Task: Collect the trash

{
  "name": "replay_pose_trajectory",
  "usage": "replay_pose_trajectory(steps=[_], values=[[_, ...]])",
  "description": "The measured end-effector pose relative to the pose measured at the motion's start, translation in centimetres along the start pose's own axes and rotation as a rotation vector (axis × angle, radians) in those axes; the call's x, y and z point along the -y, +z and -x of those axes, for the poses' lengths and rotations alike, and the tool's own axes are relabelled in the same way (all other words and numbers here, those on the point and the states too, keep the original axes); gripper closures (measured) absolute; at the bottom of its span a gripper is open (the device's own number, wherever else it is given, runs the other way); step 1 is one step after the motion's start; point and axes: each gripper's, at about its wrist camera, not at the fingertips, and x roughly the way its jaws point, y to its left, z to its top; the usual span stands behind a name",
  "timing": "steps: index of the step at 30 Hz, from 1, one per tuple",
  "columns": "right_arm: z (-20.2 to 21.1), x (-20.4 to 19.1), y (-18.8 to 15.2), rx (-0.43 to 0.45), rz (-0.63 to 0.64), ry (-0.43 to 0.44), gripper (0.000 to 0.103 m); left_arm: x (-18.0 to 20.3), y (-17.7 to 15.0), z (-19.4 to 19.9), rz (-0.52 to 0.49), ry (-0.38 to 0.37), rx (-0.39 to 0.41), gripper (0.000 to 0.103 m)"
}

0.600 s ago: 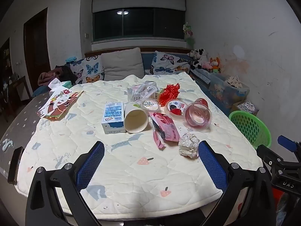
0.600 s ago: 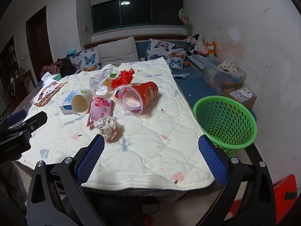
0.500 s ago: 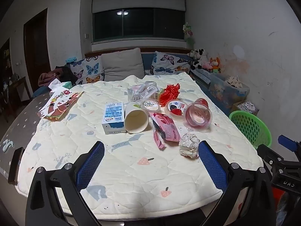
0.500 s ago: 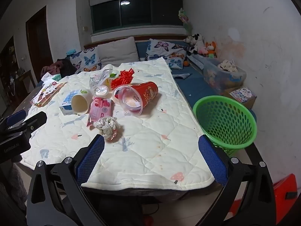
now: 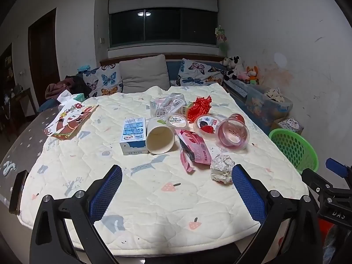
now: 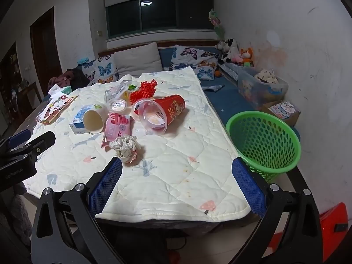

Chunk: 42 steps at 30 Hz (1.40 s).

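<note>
Right wrist view: my right claw (image 6: 176,183) gapes wide and empty above the quilted desk (image 6: 176,176), crumpled paper ball (image 6: 125,147) near, green basket (image 6: 264,140) alongside; my left claw (image 5: 176,183) likewise.

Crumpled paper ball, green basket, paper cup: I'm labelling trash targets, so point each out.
crumpled paper ball (image 6: 125,146), right wrist view, middle of the wad
green basket (image 6: 263,145), right wrist view, inner mesh wall
paper cup (image 5: 160,139), left wrist view, inside its open mouth

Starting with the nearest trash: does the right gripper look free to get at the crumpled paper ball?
Probably yes. The right gripper is open and empty, the paper ball lies alone on the quilt just ahead, nothing between.
</note>
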Motion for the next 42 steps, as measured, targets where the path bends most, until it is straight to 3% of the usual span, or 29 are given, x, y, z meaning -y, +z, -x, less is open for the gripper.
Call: replay_pose_trajectory(steps=[42], values=[[1.4,0.2,0.7,0.078,-0.024,0.024,0.004,-0.4,0.8,1.7,0.015,0.013,0.073,0.006]])
